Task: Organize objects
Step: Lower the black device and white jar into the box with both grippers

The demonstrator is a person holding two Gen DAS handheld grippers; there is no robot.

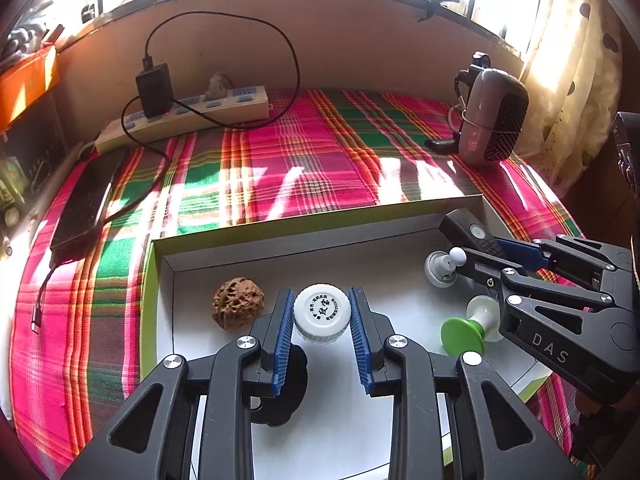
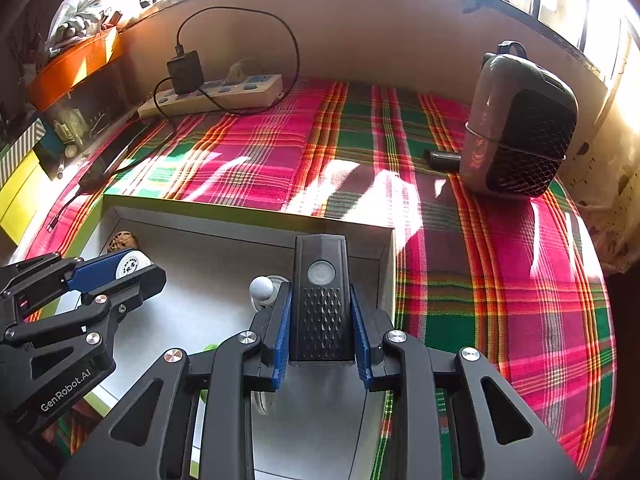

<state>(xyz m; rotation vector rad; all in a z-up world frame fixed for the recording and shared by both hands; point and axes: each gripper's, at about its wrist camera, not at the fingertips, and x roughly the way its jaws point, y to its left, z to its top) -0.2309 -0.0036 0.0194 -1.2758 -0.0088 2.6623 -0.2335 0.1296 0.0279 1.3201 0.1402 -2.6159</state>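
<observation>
Left wrist view: bottle (image 1: 322, 314) with a white cap sits between my left gripper (image 1: 322, 336) pads, over the floor of the white tray (image 1: 360, 420).
Left grip: blue pads (image 1: 282, 344) flank the cap closely on both sides; I read it as clamped on the bottle, though contact on the right pad is hard to confirm.
Left of those fingers: walnut (image 1: 238, 304) lies just beside the left pad, inside the tray.
Right of those fingers: green-and-white spool (image 1: 472, 326) on its side, and beyond it a grey knob with a white ball (image 1: 442, 268).
Far right: my right gripper (image 1: 516, 250) reaches in, carrying the black light (image 1: 470, 232) toward the tray's far corner.

Right wrist view: right gripper (image 2: 322, 332) is clenched on the black light (image 2: 321, 300), pads pressed to both long sides, power button facing up.
Ahead of it: tray wall (image 2: 248, 216) and far corner; the light hangs over the tray floor near that corner.
Left of it: white ball knob (image 2: 262, 289) just beside the left pad; left gripper (image 2: 120, 270) further left with the capped bottle.
Beyond the tray: plaid cloth (image 2: 500, 280), speaker (image 2: 520, 128), power strip (image 2: 216, 94).

Step in hand, my guess: setting both items down in the tray.
Doing it well: lower the light flat, keep clear of the ball knob, open only once it rests; set the bottle upright, away from the walnut.
</observation>
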